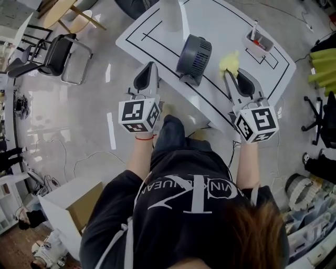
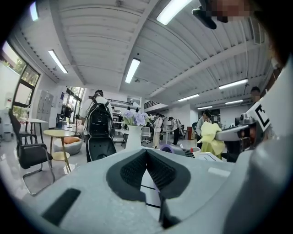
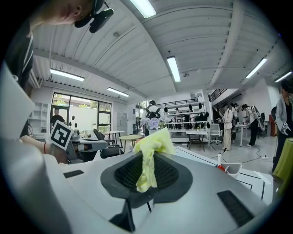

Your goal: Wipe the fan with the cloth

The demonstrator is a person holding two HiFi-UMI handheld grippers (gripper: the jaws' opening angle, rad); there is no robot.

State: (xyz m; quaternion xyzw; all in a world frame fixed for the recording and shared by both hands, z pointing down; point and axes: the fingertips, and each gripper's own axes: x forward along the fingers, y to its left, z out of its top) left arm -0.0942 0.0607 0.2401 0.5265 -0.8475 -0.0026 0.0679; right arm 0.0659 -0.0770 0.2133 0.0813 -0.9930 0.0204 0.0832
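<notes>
Head view: white table (image 1: 220,23) w/ black lines taped on it fills the 12–1 o'clock part of the frame, over a glossy grey floor (image 1: 79,126). A black chair (image 1: 56,54) stands at 10 o'clock, a round wood table (image 1: 79,18) at 11, an open cardboard box (image 1: 84,207) at 7. On the table the fan (image 1: 193,57) sits near the front edge, grille tipped up; a white vase (image 1: 170,14) stands at its 11 o'clock. A small white bin (image 1: 261,41) at 2 o'clock of the fan holds sth red, too small to tell what. The left gripper (image 1: 151,66) is off the table edge at the fan's 8 o'clock, well apart from it. The right gripper (image 1: 229,74) is at the fan's 3 o'clock w/ the yellow cloth (image 1: 230,62) bunched at its tip, just beside the fan; can't tell if they touch. Left gripper view: jaws pressed together, nothing btwn them. The room is an open office w/ strip lights, windows at 9 o'clock and ppl standing at desks; the vase carries purple flowers (image 2: 133,119) at 12 o'clock above the jaws, fan and cloth at 2 o'clock. Right gripper view: jaws clamped on the cloth, which sticks up above the pads and hangs down btwn them. Table and bin lie at 4 o'clock, the red item upright in the bin; more desks and ppl are behind.
</notes>
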